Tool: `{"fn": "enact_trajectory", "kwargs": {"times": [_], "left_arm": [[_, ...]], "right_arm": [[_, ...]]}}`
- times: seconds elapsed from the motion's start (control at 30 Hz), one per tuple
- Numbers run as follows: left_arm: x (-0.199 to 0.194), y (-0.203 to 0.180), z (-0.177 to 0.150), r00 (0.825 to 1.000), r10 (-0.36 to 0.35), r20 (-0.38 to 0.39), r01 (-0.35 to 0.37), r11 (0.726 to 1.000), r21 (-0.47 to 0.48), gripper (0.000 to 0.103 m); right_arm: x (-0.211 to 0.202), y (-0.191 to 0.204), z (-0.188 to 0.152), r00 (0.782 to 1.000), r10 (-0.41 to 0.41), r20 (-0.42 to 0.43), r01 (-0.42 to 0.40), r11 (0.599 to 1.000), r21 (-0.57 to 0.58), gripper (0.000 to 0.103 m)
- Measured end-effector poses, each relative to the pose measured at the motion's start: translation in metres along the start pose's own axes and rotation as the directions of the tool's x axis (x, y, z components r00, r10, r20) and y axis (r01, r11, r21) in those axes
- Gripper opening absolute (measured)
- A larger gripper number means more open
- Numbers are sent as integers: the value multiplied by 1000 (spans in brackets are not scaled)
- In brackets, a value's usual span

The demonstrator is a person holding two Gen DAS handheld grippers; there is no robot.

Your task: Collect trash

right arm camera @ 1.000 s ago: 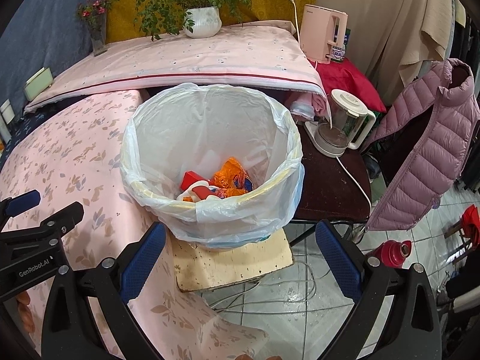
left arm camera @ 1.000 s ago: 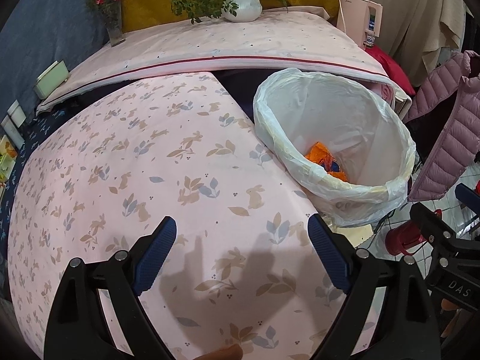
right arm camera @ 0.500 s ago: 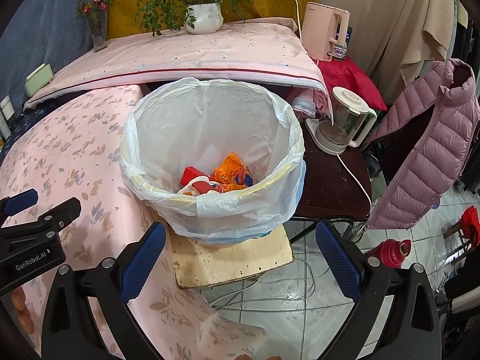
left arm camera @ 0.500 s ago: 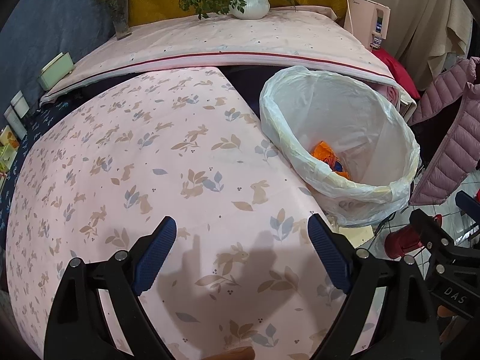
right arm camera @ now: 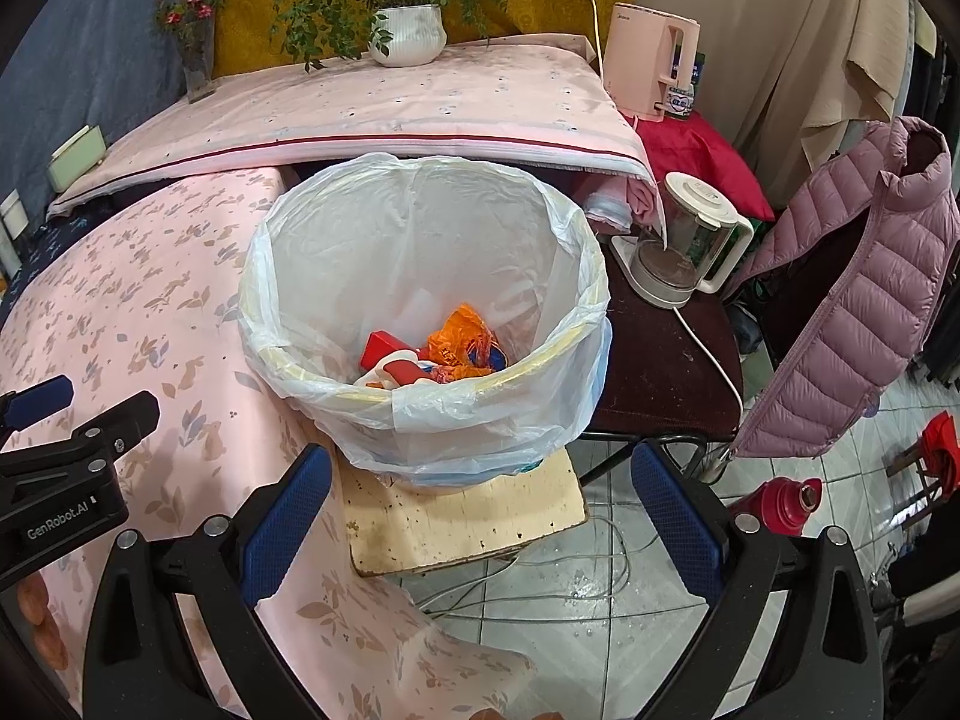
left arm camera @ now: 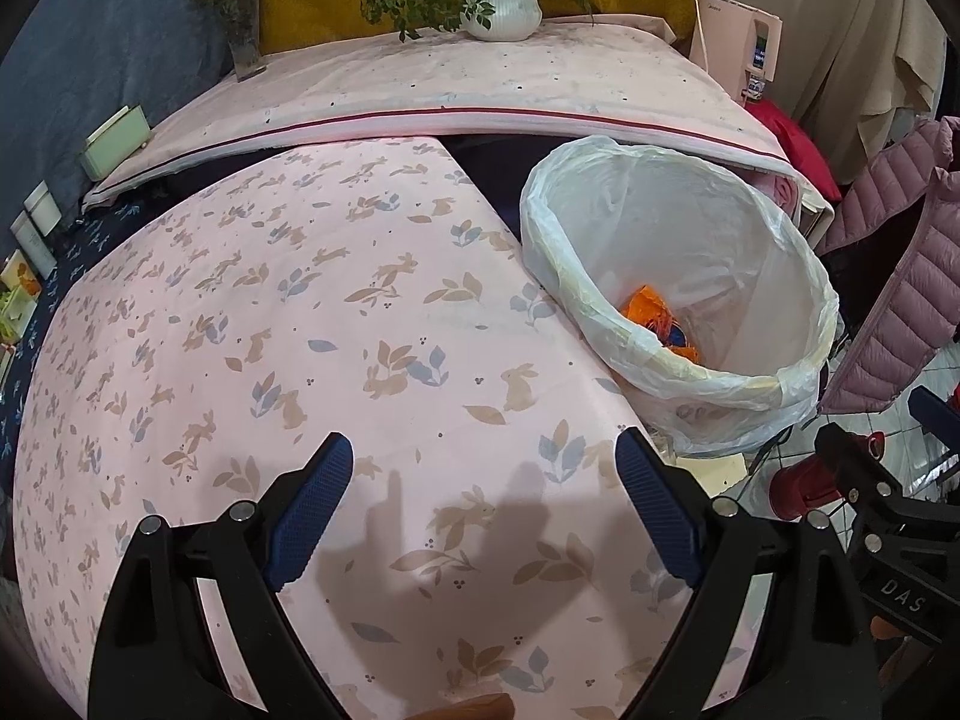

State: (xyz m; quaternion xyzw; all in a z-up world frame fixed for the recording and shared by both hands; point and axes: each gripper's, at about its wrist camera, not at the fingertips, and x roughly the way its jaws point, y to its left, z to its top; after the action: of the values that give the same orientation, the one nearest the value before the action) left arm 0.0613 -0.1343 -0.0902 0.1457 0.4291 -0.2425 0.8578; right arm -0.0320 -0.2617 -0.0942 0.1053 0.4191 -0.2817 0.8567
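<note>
Both sets of jaws stand wide and empty: left gripper [left arm camera: 485, 507] low in its frame over the pink printed tablecloth [left arm camera: 288, 324], right gripper [right arm camera: 480, 519] low before the lined trash bin [right arm camera: 420, 312] at centre frame. Orange and red trash [right arm camera: 447, 348] lies at the bin's bottom.

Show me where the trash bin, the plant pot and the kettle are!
trash bin [right arm camera: 414, 420]: right wrist view, front of the bag-covered wall.
plant pot [right arm camera: 408, 36]: right wrist view, middle of the white pot.
kettle [right arm camera: 684, 252]: right wrist view, clear glass body.
</note>
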Motion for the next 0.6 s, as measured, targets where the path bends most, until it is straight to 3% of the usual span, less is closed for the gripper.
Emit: {"fn": "enact_trajectory", "kwargs": {"times": [0.6], "left_arm": [[-4, -2, 3, 1000, -1, 6, 1, 1000, -8, 85]], "right_arm": [[-2, 0, 3, 1000, 0, 6, 0, 1000, 1, 96]]}}
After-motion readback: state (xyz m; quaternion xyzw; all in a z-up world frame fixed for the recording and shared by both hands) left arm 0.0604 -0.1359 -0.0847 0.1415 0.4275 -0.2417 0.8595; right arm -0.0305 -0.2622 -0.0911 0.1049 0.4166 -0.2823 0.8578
